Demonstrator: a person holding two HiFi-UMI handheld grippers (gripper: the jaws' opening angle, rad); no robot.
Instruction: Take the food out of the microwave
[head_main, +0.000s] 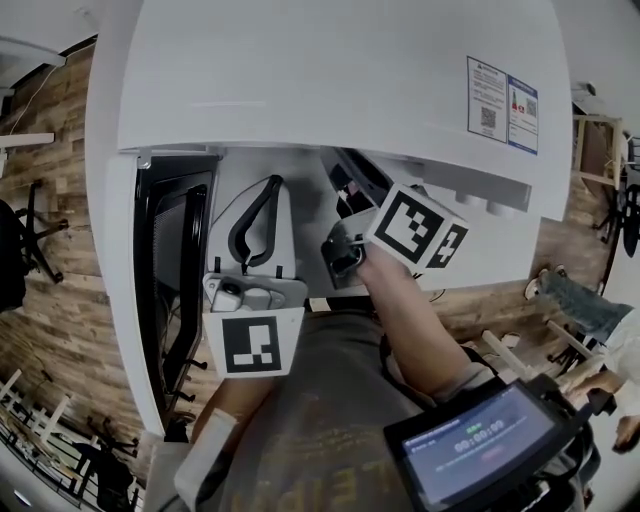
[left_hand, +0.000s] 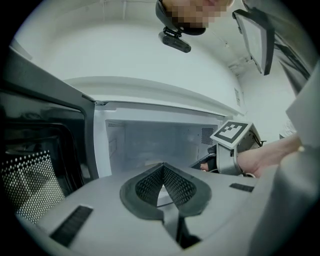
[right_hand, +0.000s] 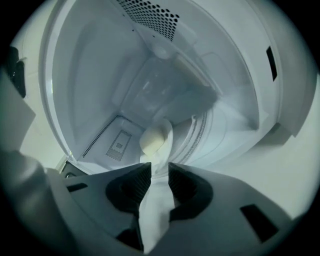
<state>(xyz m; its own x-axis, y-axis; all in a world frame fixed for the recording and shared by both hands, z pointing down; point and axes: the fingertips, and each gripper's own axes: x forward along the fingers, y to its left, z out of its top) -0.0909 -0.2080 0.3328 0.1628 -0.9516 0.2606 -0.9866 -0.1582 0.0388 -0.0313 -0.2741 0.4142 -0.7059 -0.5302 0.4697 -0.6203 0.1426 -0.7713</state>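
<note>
**Food not yet out: right fingers on the plate rim**

The microwave stands with its door swung wide, so the opening step is done. The lift-out is what remains. The food, a pale rounded piece, sits inside the cavity just beyond your right fingertips. It rests on what looks like a white plate seen edge-on. The turntable lies on the far side of that plate from the food.

Your right gripper reaches into the cavity. Its fingers stand a narrow way apart and the plate's rim fills the gap. Both pads look to touch it, so I judge you are grasping the plate, though I cannot tell how firmly.

Your left gripper hovers outside, in front of the opening. Its fingers are clenched tip to tip with nothing between them. The cavity lies ahead of them and the door is off to their left.

By my reading, what is left is to draw the plate out level past the door frame and set it down.
</note>
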